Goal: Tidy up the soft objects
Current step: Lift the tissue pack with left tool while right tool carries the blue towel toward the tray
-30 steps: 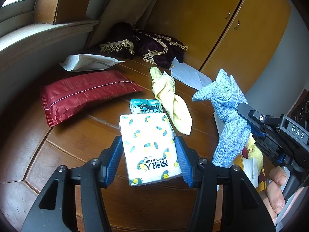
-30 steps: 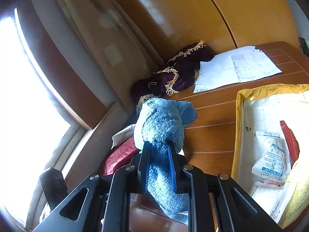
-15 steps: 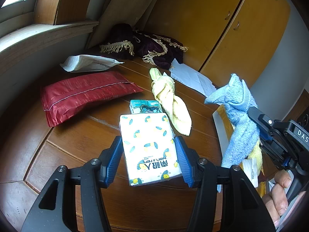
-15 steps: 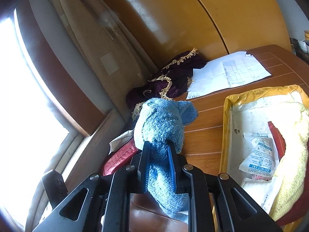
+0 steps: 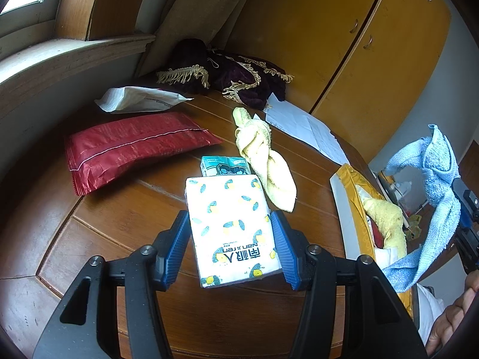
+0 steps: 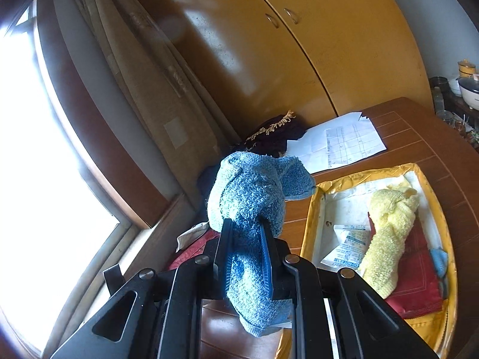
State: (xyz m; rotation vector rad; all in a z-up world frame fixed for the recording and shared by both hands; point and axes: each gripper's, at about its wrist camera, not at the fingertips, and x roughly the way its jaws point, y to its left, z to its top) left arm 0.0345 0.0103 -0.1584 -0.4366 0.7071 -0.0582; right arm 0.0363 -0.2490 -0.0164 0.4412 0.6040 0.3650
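So the wooden table point(image 5: 125, 218) takes up most of what I can see, with the orange cabinet point(image 6: 314, 45) right behind it. On the far side there's a dark purple fringed cloth point(image 5: 239, 71) bunched up, some white papers point(image 6: 338, 143) just beside it, and a red foil bag point(image 5: 131, 146) lying flat near the window side with a white pouch point(image 5: 137, 100) behind it.

Over on my right is the yellow-rimmed tray point(image 6: 311, 230) — it has a knotted yellow towel point(image 6: 389, 233) lying in it on top of a red cloth point(image 6: 416, 281), plus a small desiccant packet point(image 6: 344, 251).

My right gripper point(image 6: 245, 257) is clamped tight on the blue towel point(image 6: 251, 191), which is knotted and held up in the air, beside the tray's left edge — not touching anything that I can see.

My left gripper point(image 5: 230, 242) has its blue pads pressed against both sides of the tissue pack point(image 5: 230, 224) with the lemon print. Just past it a small teal tissue pack point(image 5: 223, 166) sits on the table, and another knotted yellow towel point(image 5: 263, 155) lies right beside that.
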